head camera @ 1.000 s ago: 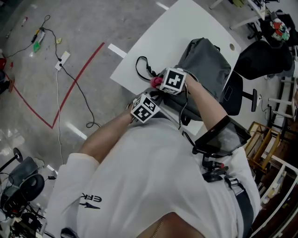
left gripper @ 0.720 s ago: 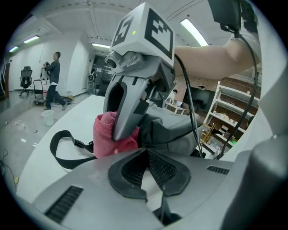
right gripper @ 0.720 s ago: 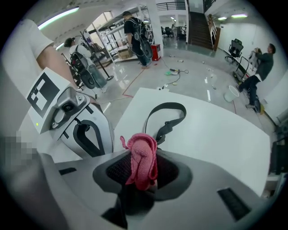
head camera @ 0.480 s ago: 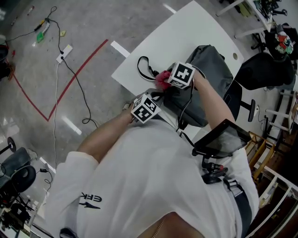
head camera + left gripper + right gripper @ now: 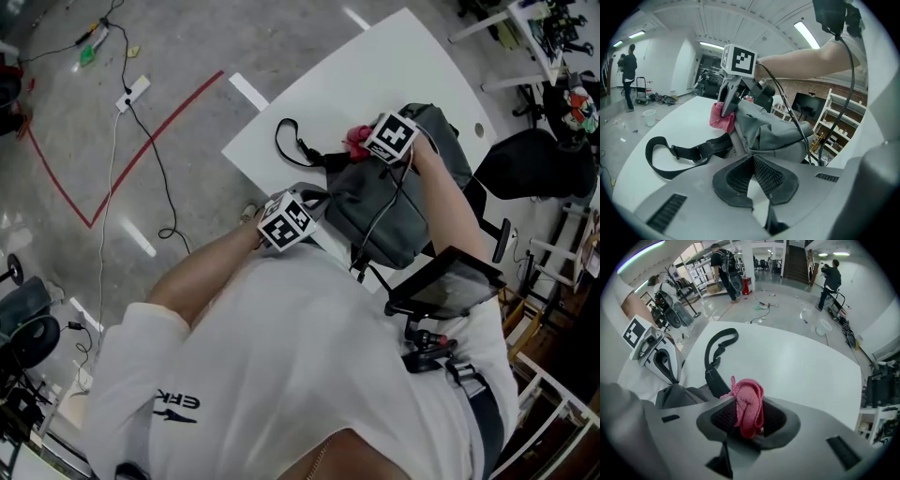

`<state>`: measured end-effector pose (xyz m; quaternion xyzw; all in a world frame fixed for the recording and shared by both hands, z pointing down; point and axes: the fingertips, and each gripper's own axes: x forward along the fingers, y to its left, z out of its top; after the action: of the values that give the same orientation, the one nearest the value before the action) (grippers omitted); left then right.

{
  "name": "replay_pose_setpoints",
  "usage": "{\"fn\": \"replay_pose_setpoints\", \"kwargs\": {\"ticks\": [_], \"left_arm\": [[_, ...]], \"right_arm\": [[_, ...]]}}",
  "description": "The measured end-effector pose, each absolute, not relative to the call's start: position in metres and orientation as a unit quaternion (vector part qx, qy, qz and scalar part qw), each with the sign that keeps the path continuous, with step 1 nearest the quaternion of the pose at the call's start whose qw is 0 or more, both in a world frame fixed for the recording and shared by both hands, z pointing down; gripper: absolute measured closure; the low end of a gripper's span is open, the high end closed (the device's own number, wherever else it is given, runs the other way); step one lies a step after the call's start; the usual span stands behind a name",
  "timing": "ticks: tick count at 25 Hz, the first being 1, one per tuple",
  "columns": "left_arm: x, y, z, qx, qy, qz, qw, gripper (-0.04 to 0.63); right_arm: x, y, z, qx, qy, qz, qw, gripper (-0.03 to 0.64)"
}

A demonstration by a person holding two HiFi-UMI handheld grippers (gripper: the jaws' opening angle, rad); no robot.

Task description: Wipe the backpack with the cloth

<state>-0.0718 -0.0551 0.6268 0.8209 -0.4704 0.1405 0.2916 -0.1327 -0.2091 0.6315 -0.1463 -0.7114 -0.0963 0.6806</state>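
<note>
A grey backpack [image 5: 398, 202] lies on the white table [image 5: 394, 56], its black strap [image 5: 289, 147] looped out to the left. My right gripper [image 5: 361, 141] is shut on a pink cloth [image 5: 355, 138] and presses it against the backpack's far left edge. The right gripper view shows the cloth [image 5: 748, 406] bunched between the pads. From the left gripper view I see the cloth [image 5: 722, 117] under the right gripper [image 5: 727, 105], touching the backpack [image 5: 773, 133]. My left gripper [image 5: 314, 199] sits at the backpack's near corner, jaws closed at the tips [image 5: 752, 158] on its edge.
A black office chair [image 5: 530, 155] stands right of the table. Cables [image 5: 141, 141] and red tape [image 5: 141, 155] run over the floor on the left. Shelves [image 5: 839, 122] stand beyond the backpack. People [image 5: 829, 277] stand far off.
My right gripper has carried the pink cloth along the backpack's edge, farther from the left gripper. The left gripper has stayed at the near corner.
</note>
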Motion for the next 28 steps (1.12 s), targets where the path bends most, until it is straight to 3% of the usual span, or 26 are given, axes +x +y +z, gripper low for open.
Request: {"fn": "replay_pose_setpoints", "kwargs": {"ticks": [14, 19, 24, 28], "left_arm": [[-0.073, -0.059, 0.623, 0.821, -0.467, 0.136, 0.298, 0.592], [-0.073, -0.061, 0.622, 0.818, -0.47, 0.136, 0.301, 0.592], [-0.075, -0.063, 0.624, 0.816, -0.474, 0.133, 0.304, 0.592], [-0.076, -0.06, 0.626, 0.815, -0.474, 0.132, 0.304, 0.592]], "right_arm": [[-0.128, -0.319, 0.624, -0.052, -0.692, -0.161, 0.702, 0.488], [-0.122, -0.385, 0.595, 0.051, -0.666, -0.217, 0.712, 0.488], [-0.122, -0.398, 0.596, 0.088, -0.67, -0.21, 0.707, 0.488], [-0.144, -0.354, 0.607, 0.032, -0.729, -0.134, 0.671, 0.488]]}}
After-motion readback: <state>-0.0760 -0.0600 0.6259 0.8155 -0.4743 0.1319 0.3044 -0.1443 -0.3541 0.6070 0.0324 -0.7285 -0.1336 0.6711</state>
